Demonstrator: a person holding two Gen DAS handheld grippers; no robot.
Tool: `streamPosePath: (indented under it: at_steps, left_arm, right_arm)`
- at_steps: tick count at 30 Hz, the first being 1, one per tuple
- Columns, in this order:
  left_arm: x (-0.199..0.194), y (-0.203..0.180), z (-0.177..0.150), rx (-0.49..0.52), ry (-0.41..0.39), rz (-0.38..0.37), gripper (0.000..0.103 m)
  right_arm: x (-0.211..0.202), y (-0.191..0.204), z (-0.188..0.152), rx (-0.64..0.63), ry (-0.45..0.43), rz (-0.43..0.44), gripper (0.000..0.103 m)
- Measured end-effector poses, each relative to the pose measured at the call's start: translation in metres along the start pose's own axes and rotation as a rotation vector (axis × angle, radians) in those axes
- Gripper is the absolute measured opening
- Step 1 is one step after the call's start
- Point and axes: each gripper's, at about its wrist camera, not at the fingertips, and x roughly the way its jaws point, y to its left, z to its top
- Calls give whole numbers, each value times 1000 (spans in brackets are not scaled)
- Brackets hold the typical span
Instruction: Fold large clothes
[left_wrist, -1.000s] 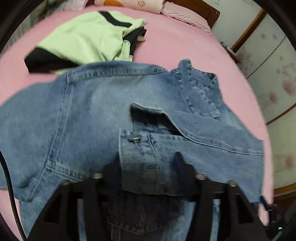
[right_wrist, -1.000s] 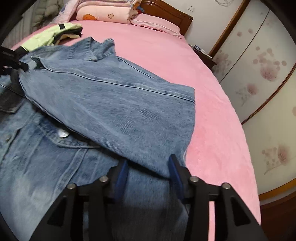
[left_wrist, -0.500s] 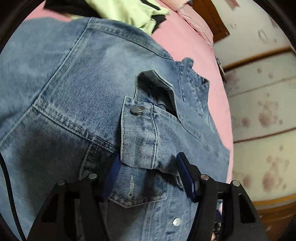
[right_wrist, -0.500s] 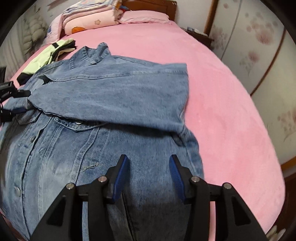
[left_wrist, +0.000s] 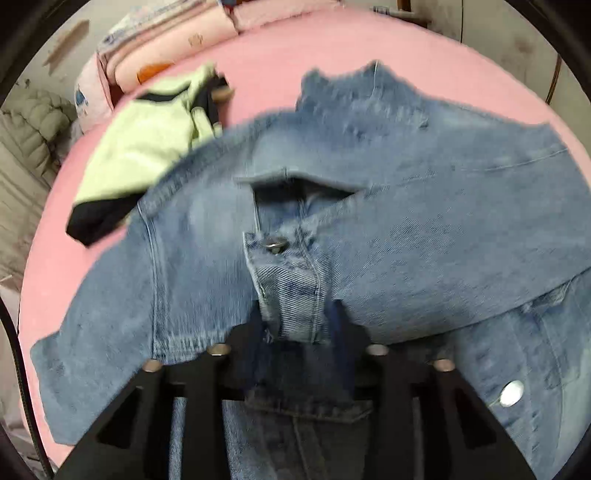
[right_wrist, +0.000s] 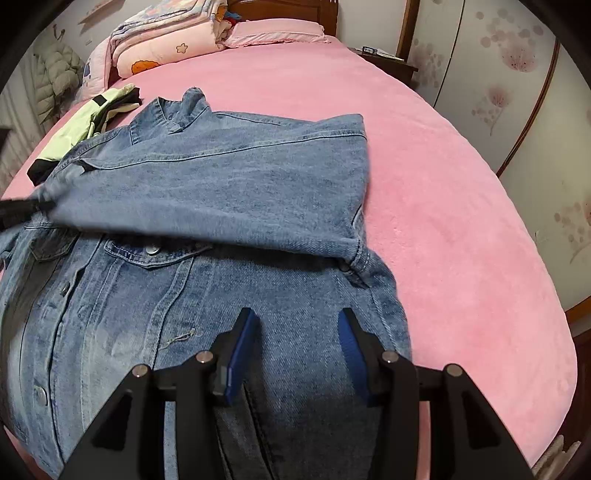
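Two tools: left tool (left_wrist: 295, 321) grips the denim jacket's (right_wrist: 229, 192) cuff (left_wrist: 291, 291); right tool (right_wrist: 297, 347) gapes wide above it.

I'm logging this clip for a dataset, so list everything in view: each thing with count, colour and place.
denim jacket: one, blue, spread across the bed, a sleeve folded over its front
cuff: one, blue with a metal button, pinched in the left claw
green garment: one, pale green and black, crumpled beyond the jacket
bed cover: one, pink, under everything
folded quilts: one stack, pink patterned, at the head of the bed
pillow: one, pink, by the headboard
left claw: one, black, shut on the cuff
right claw: one, black with blue pads, open above the jacket hem
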Motion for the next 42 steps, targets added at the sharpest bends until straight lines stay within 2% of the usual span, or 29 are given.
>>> streamPosePath:
  at_steps: [3,5,7,11,13,15,18,21,26,32,34,37,39,41,42]
  left_arm:
    - [-13,24,0,-97,-51,-78,53]
    - [-26,49,4,-196,-100,-134,53]
    - [-32,66,15,-262,-132,-155,53]
    - [-32,83,48,-336,-152,-166,53]
    - [-22,83,67,-362,-151,-198,52]
    - [-10,74,82,-369,-136,-232,34]
    - [11,53,95,-356,-90,-270,24]
    - [32,36,97,-339,-38,-272,17]
    - [68,21,83,-281,69,-204,7]
    - [64,21,75,-266,56,-207,7]
    - [59,20,77,-269,54,-213,11]
    - [40,17,79,-269,10,-226,31]
    - [25,16,83,-270,-45,-223,55]
    - [17,15,87,-273,-83,-209,59]
    - [16,13,88,-271,-90,-209,59]
  right_arm:
    - [-3,-1,1,4,0,7,47]
    - [-5,-2,1,5,-3,13,47]
    - [-7,-3,2,5,-5,18,47]
    - [-11,-5,9,15,-16,42,47]
    - [-13,-4,16,22,-29,48,47]
    - [-14,-3,24,23,-42,48,47]
    - [-14,0,37,18,-60,38,47]
    - [-12,0,51,22,-75,40,47]
    - [0,-9,68,54,-71,36,47]
    - [19,-28,79,122,-31,44,47]
    - [23,-33,83,135,-27,50,47]
    - [27,-42,100,147,-37,68,47]
    - [31,-49,116,153,-51,81,47]
    - [38,-58,134,161,-63,77,49]
    - [43,-62,141,162,-63,72,54]
